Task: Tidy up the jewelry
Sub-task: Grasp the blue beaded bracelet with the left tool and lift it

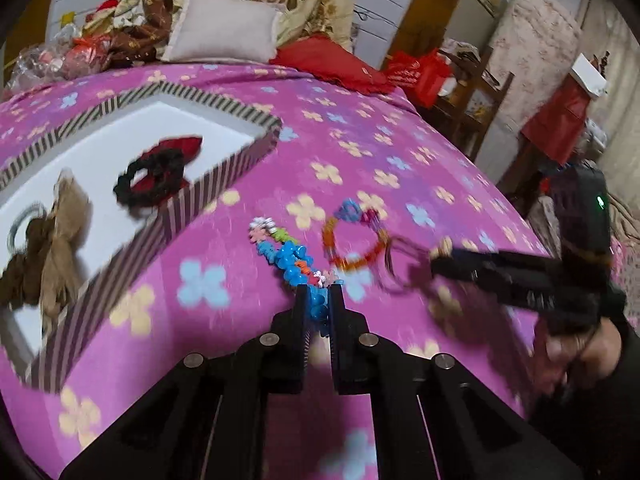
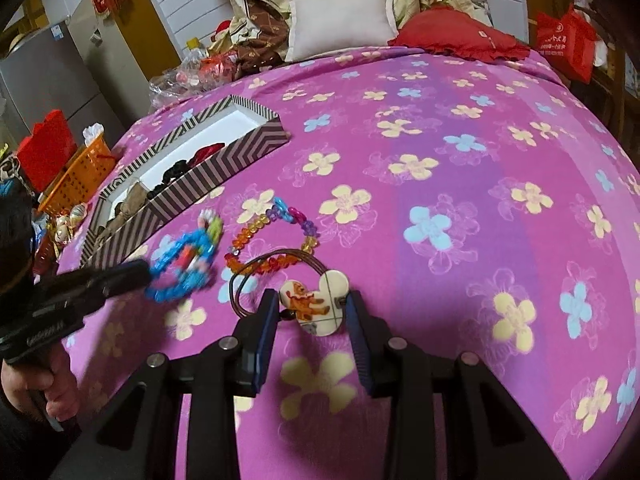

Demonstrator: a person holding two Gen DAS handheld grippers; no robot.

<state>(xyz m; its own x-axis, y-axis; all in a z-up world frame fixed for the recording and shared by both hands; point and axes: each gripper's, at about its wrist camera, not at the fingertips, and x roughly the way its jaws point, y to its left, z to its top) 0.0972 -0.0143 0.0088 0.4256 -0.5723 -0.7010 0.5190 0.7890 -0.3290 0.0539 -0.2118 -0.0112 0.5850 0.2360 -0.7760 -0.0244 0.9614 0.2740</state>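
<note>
My left gripper is clamped on a blue bead bracelet, my right gripper grips a heart-shaped charm, both above the pink flowered bedspread.

Black hand-held gripper bodies with silver pivot screws; dark sleeves.

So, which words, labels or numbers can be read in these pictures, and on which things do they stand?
No text can be read for certain.
Red bag: white print, too small and blurred to read.
Left gripper: raised lettering on its body, too blurred to read.
White box: no print visible.
</note>
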